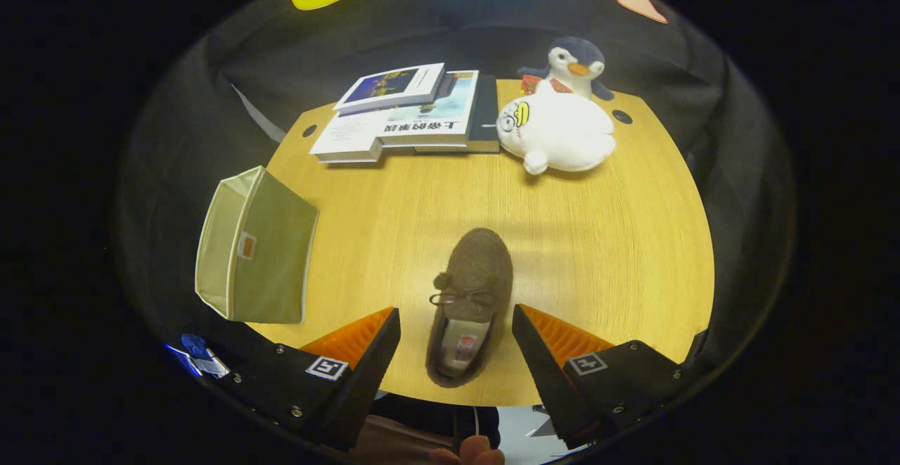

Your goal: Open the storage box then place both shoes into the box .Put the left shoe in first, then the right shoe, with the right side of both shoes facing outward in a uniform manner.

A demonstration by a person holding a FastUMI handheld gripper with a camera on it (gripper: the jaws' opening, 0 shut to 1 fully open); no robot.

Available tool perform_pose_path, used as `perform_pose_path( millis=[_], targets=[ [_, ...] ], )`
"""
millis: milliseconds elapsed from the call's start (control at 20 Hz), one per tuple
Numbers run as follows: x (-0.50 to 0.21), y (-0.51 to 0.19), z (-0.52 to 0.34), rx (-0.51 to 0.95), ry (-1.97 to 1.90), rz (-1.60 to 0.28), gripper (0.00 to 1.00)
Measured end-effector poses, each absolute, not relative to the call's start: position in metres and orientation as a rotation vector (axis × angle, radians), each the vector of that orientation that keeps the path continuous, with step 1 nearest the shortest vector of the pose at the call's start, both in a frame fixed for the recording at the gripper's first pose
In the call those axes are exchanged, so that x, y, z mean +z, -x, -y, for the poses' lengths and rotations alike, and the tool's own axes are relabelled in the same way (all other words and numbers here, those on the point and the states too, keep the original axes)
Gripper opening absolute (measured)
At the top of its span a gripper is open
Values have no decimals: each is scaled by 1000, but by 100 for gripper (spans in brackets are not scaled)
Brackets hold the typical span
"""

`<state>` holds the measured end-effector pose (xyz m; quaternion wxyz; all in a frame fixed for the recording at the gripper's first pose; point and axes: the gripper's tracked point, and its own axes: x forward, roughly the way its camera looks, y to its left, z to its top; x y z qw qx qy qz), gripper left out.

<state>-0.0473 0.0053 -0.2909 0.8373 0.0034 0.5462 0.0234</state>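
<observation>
A brown fuzzy shoe [470,296] with a small bow lies on the wooden table [598,240], toe pointing away, heel toward me. Its heel end sits between my two fingers; the gripper [455,324] is open, and neither finger touches the shoe. A pale green fabric storage box [254,247] stands at the table's left edge, left of the shoe and beyond my left finger. Only one shoe shows on the table. Whether the box lid is open I cannot tell.
A stack of books [408,110] lies at the table's far side. A white plush toy [559,131] and a penguin plush [576,64] sit to the right of the books. A person's hand [467,451] shows below the fingers.
</observation>
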Motion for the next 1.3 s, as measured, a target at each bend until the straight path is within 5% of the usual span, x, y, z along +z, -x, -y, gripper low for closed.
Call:
perform_pose_path(
  millis=[700, 850, 1000, 1150, 1300],
  targets=[
    [-400, 49, 50, -110, 128, -1250, 93],
    [-413, 40, 38, -71, 91, -1254, 73],
    [-410, 41, 41, -108, 114, -1265, 12],
    [-399, 36, 30, -57, 141, -1254, 0],
    [-380, 31, 20, -40, 139, -1241, 0]
  ],
)
